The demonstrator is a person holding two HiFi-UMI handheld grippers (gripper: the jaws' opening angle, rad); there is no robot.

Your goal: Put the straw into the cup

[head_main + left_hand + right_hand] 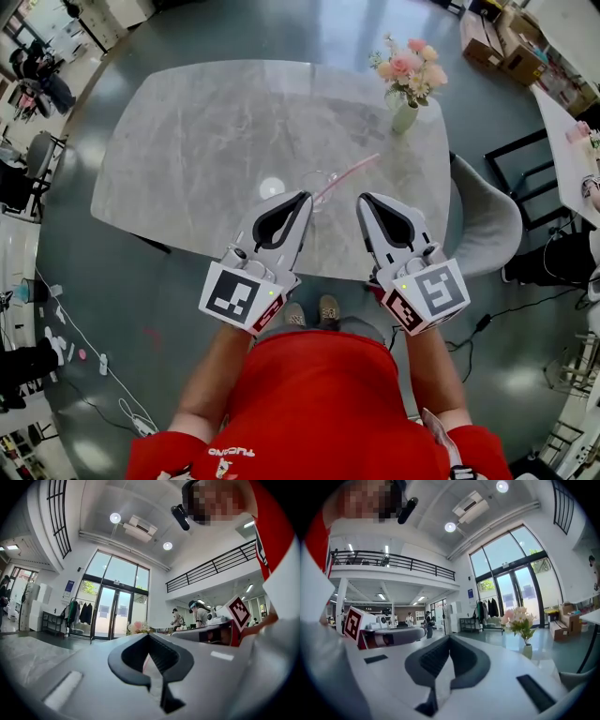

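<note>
A clear glass cup [317,180] stands on the marble table [206,131], near its front edge. A pink straw [352,171] leans out of the cup toward the right. In the head view both grippers hang side by side just in front of the cup, above the table's near edge. My left gripper [302,198] [149,636] is shut with nothing between its jaws. My right gripper [366,200] [450,637] is likewise shut and holds nothing. Neither touches the cup or the straw. The two gripper views point level across the room and show neither cup nor straw.
A small white round lid [271,187] lies left of the cup. A vase of pink flowers [407,77] [520,620] stands at the table's far right. A grey chair [487,220] sits at the right side. Cardboard boxes [497,42] lie on the floor beyond.
</note>
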